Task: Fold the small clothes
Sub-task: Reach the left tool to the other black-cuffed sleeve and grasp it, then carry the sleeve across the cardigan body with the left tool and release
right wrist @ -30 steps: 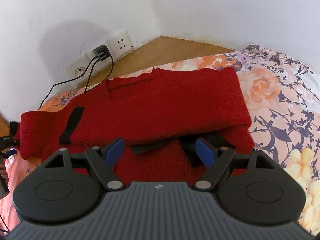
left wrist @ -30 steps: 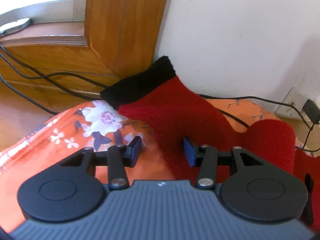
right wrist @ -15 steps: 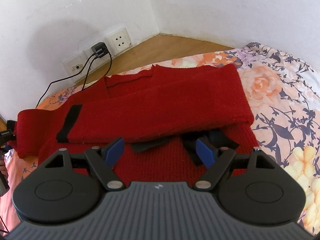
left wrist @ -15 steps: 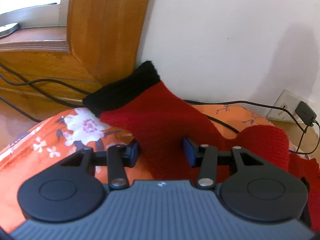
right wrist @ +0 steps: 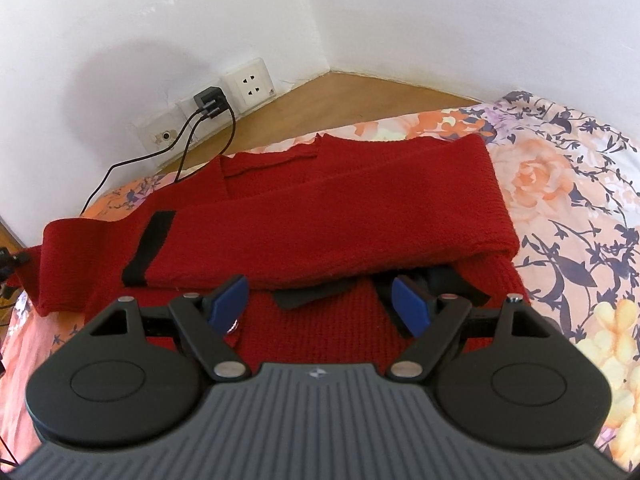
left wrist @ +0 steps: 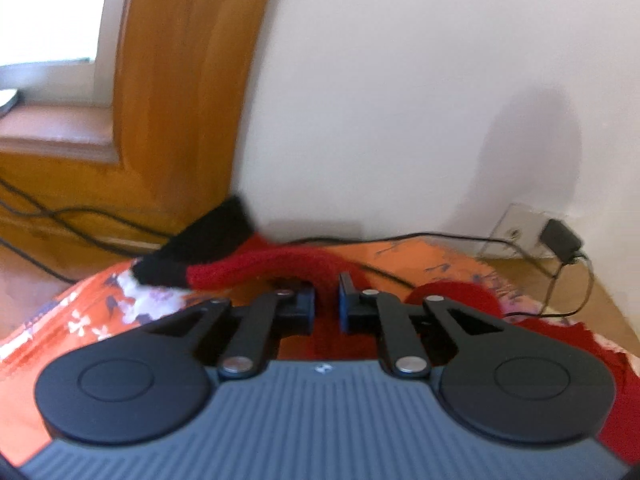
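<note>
Since half a second ago your left gripper (left wrist: 326, 306) has clamped the red sweater's black-cuffed sleeve (left wrist: 256, 270) and raised it off the floral bedspread (right wrist: 560, 184); right gripper (right wrist: 320, 306) hangs spread above the sweater body (right wrist: 320, 208); soft, droopy knit, so pinch mid-sleeve.

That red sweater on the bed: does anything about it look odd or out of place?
One sleeve of the red sweater is lifted off the floral bedcover, pinched by the left gripper, its black cuff sticking out sideways. Otherwise nothing stands out.

One red sweater (right wrist: 328, 200), two hand-held grippers, perhaps three sockets.
</note>
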